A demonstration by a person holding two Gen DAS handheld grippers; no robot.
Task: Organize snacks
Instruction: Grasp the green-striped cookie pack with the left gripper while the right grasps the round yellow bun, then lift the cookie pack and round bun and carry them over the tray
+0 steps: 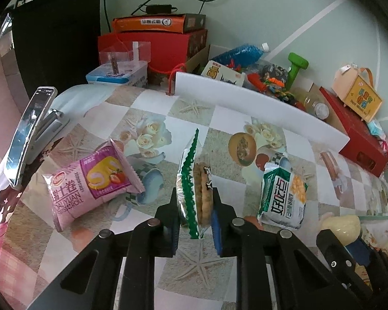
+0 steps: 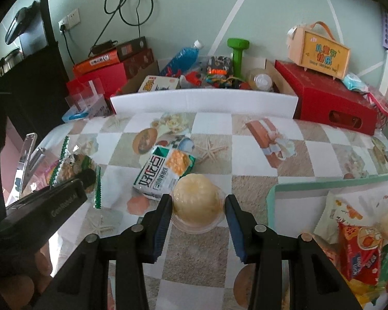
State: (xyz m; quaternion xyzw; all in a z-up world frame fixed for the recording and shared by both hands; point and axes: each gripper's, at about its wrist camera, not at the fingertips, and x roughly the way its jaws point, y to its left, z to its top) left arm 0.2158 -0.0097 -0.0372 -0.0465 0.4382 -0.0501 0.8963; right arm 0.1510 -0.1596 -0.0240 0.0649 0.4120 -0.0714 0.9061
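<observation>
A biscuit packet (image 1: 194,180) is clamped edge-on between the closed jaws of the left gripper (image 1: 194,201), raised above the tabletop (image 1: 219,126). A jelly cup (image 2: 197,201) is gripped between the partly open jaws of the right gripper (image 2: 198,204). A pink roll packet (image 1: 90,183) and a green cracker packet (image 1: 282,193) are left lying on the tabletop, and a tray (image 2: 323,184) of snacks is seen at the right.

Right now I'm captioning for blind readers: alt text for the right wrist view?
The right claw grips a clear cup of pale jelly above a checked tablecloth; a green tray of snacks lies to the right.
</observation>
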